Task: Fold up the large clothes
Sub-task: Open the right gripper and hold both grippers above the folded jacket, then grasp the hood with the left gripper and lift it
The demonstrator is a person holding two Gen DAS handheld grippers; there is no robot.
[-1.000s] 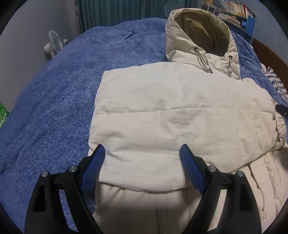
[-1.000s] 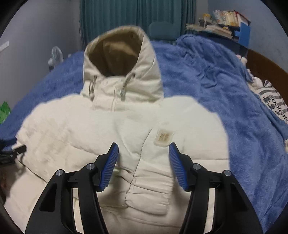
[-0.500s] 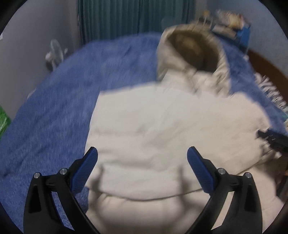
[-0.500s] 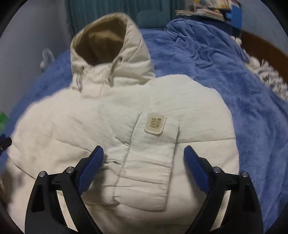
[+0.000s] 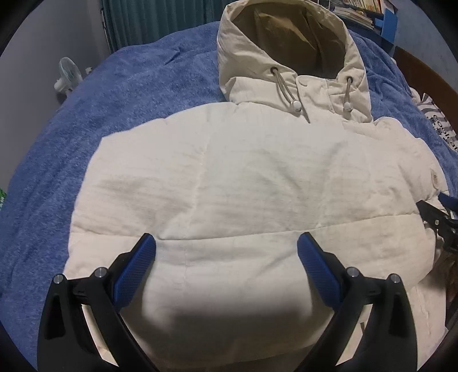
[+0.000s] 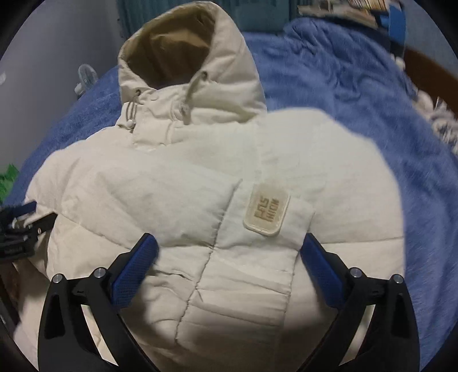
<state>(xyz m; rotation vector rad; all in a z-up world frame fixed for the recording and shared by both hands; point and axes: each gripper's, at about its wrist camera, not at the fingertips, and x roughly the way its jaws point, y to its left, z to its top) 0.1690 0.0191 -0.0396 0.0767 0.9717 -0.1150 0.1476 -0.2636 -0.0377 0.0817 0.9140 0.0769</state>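
Observation:
A cream hooded puffer jacket lies on a blue blanket, sleeves folded in over the body, hood at the far end. In the right wrist view the jacket shows a folded sleeve with a tan logo patch. My left gripper is open and empty, close above the jacket's left part. My right gripper is open and empty, close above the folded sleeve. Each gripper shows at the edge of the other's view.
The blue blanket covers the bed on all sides. A small white fan stands at the far left. A shelf with books and a wooden bed frame lie at the far right.
Both grippers opened wider and moved forward and down, closer to the jacket. The hood now fills more of each view.

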